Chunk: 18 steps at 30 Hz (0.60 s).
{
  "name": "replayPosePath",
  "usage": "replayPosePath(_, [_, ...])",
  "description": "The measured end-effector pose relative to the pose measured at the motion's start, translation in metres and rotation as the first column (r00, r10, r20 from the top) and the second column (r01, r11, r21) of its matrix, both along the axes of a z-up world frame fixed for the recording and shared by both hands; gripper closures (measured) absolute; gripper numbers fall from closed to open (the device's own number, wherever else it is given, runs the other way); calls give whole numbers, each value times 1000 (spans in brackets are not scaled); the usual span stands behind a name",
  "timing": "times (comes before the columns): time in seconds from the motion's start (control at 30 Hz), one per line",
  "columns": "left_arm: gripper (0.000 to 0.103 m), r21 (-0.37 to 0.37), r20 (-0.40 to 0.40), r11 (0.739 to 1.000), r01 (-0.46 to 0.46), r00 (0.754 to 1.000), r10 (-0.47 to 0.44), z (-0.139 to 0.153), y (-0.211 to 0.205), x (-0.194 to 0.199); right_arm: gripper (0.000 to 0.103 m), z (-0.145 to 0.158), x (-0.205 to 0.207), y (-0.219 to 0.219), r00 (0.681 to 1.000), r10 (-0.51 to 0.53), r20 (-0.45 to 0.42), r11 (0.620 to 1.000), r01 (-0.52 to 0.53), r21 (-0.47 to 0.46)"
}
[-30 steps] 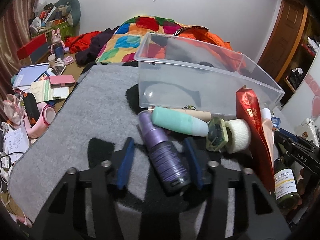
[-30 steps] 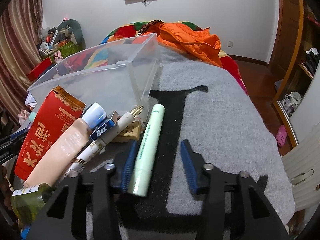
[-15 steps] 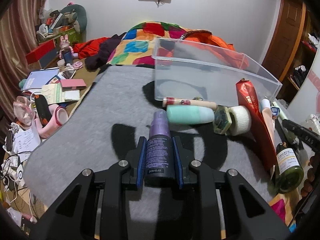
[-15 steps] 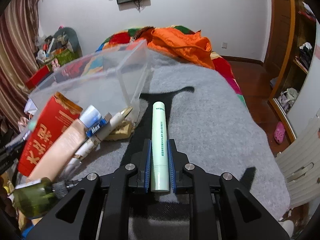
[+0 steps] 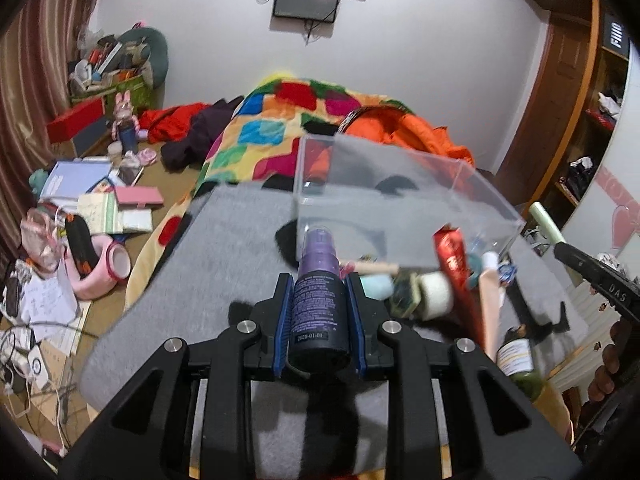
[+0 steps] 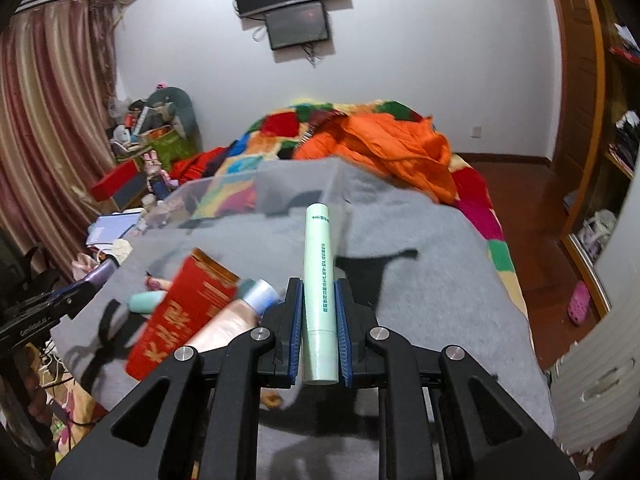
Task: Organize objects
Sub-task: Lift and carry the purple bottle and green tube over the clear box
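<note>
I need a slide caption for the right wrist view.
Right gripper shut on pale green tube, above grey blanket.

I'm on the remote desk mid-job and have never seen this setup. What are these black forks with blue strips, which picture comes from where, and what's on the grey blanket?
There is no robot arm: a person carries one hand-held gripper in each hand, with a camera looking along its fingers. The left-hand picture shows the left gripper shut on a purple spray bottle. The right-hand picture shows the right gripper shut on a pale green tube. Both items are lifted off the grey blanket. Ahead sits an empty clear plastic bin. Beside it lies a pile: a red packet, a peach tube, a mint bottle, a white jar and a green glass bottle.
</note>
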<state>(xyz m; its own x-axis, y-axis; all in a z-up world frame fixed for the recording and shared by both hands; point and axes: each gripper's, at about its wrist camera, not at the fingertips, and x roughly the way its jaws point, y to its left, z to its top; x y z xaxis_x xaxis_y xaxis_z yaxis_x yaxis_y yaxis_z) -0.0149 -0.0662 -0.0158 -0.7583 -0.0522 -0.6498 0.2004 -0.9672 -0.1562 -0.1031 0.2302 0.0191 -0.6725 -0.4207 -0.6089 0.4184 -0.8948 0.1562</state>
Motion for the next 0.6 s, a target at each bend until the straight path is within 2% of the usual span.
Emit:
replayPosePath(0.23, [78,-18,-35,999,36,999,-37,23,5,-24,89,13,-8,-21,997,81,-16,996,-81,-25])
replayPosePath(0.37, [78,4,-45,998,64,997,-64,29,4,-42,89,18,-19,-34,993,119,-22,993,-119,-16])
replayPosePath(0.6, [78,-2,-36,996,89,995,-89,36,5,-74,89,24,-45,-58,987,162,-22,987,-162,-8])
